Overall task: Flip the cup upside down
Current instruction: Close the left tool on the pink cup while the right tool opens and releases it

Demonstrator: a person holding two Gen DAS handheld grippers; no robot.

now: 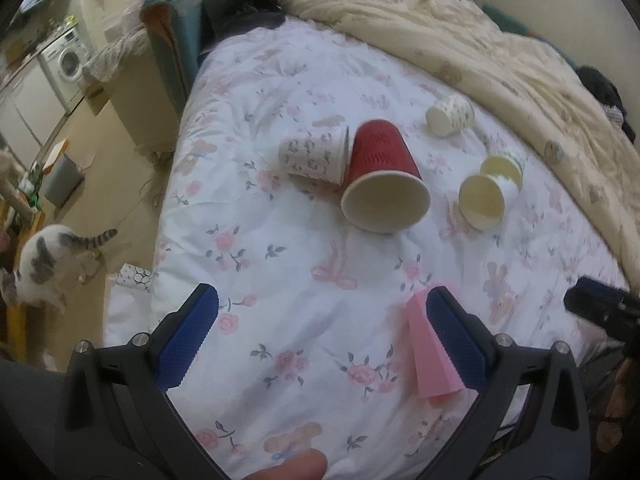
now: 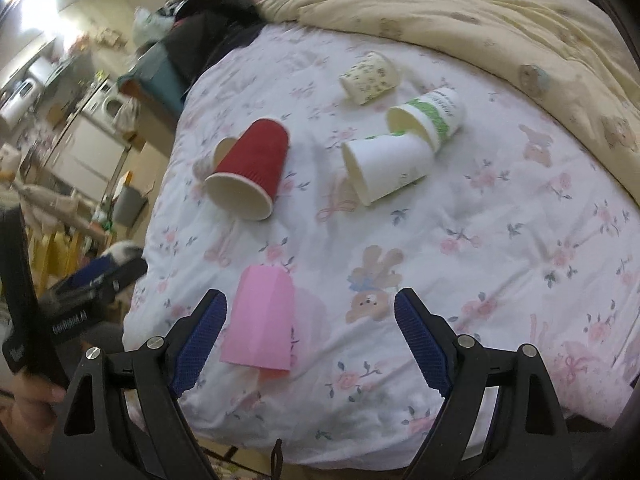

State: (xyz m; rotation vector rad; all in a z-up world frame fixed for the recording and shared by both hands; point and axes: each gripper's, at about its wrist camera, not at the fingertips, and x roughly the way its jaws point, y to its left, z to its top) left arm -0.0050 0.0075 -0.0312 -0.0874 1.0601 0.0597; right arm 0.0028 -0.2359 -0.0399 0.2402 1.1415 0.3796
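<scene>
A pink cup [image 2: 260,320] stands upside down on the floral bedsheet [image 2: 460,264], just inside my right gripper's left finger; it also shows in the left wrist view [image 1: 430,354] beside my left gripper's right finger. Both grippers, left [image 1: 322,312] and right [image 2: 310,316], are open and empty. A red cup [image 1: 382,178] lies on its side, mouth toward me, also in the right wrist view [image 2: 250,172]. A white floral cup [image 1: 314,156] lies beside it. Two white cups [image 2: 390,166] [image 2: 430,116] lie together on their sides. A small patterned cup [image 2: 370,76] lies farther back.
A cream duvet [image 1: 500,52] is bunched along the bed's far and right side. The bed's left edge drops to the floor, where a cat [image 1: 44,264] stands. Dark clothes [image 2: 208,36] and a teal box [image 1: 176,36] sit at the bed's far left corner.
</scene>
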